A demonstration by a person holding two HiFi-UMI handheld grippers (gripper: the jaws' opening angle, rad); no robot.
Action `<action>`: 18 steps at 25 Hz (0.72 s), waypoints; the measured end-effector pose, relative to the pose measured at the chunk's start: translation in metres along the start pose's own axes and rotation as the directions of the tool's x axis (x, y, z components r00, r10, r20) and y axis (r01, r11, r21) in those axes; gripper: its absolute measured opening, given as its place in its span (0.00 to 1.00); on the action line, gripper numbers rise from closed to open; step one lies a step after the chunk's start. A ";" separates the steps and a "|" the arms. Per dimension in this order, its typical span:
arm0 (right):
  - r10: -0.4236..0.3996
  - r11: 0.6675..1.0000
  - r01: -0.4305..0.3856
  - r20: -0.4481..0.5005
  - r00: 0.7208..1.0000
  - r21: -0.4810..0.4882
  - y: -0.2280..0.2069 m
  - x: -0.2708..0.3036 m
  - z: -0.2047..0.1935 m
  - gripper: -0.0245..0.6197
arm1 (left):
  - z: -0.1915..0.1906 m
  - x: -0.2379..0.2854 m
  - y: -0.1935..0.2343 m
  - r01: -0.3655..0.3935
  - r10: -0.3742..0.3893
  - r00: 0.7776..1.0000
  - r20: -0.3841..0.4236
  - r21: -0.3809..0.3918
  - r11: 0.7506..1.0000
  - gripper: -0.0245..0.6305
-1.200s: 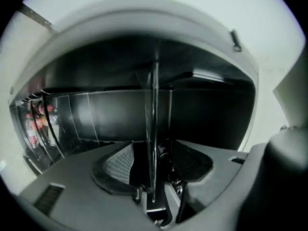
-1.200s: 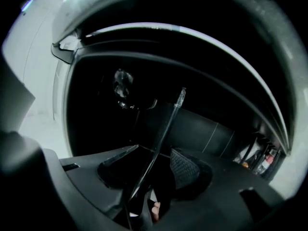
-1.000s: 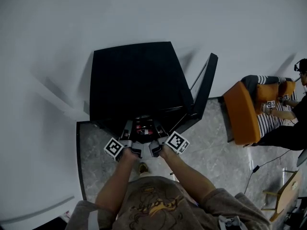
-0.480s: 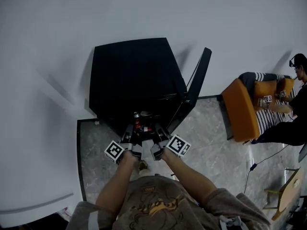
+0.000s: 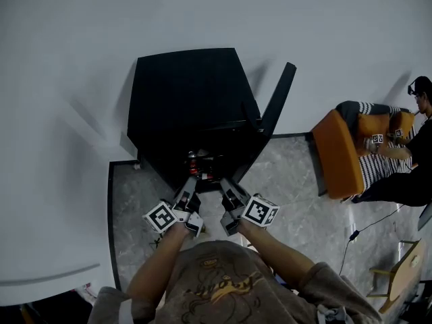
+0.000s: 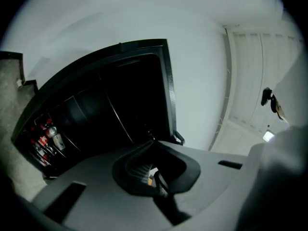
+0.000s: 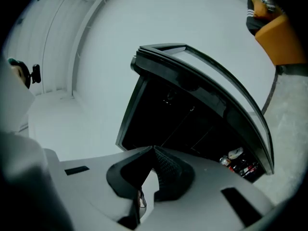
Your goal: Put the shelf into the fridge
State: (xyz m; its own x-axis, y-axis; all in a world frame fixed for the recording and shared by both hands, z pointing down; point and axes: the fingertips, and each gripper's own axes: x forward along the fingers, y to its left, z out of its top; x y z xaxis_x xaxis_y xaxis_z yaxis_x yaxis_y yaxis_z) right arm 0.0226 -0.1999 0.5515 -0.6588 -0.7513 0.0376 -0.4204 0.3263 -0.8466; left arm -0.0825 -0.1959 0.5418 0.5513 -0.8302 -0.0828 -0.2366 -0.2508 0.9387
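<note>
Left gripper (image 5: 191, 183) and right gripper (image 5: 223, 183) have just been closing; both are pressed together on nothing. Ahead, the black fridge (image 5: 189, 100) is open, its door (image 5: 278, 100) swung right. Inside, a thin shelf (image 6: 117, 117) shows faintly, with red bottles (image 5: 192, 162) low down.

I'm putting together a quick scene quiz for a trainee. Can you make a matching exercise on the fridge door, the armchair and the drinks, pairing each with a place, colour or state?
Things:
1. fridge door
2. armchair
3. drinks

Descriptions:
A. orange
B. low inside the black fridge
C. swung open

Pairs: 1-C, 2-A, 3-B
</note>
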 end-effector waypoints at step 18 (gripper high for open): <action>0.127 0.870 -0.214 -0.218 0.968 -0.444 0.130 -0.069 -0.019 0.07 | -0.034 -0.057 -0.111 0.138 0.007 0.972 -0.234 0.596 0.791 0.04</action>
State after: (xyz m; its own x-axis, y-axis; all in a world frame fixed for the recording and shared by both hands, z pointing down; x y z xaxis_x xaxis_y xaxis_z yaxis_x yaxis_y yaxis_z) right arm 0.0015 -0.0947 0.4494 -0.8271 -0.5602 0.0449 -0.5014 0.6996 -0.5091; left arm -0.0609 -0.1040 0.4540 0.7216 -0.6922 0.0045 -0.5881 -0.6096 0.5315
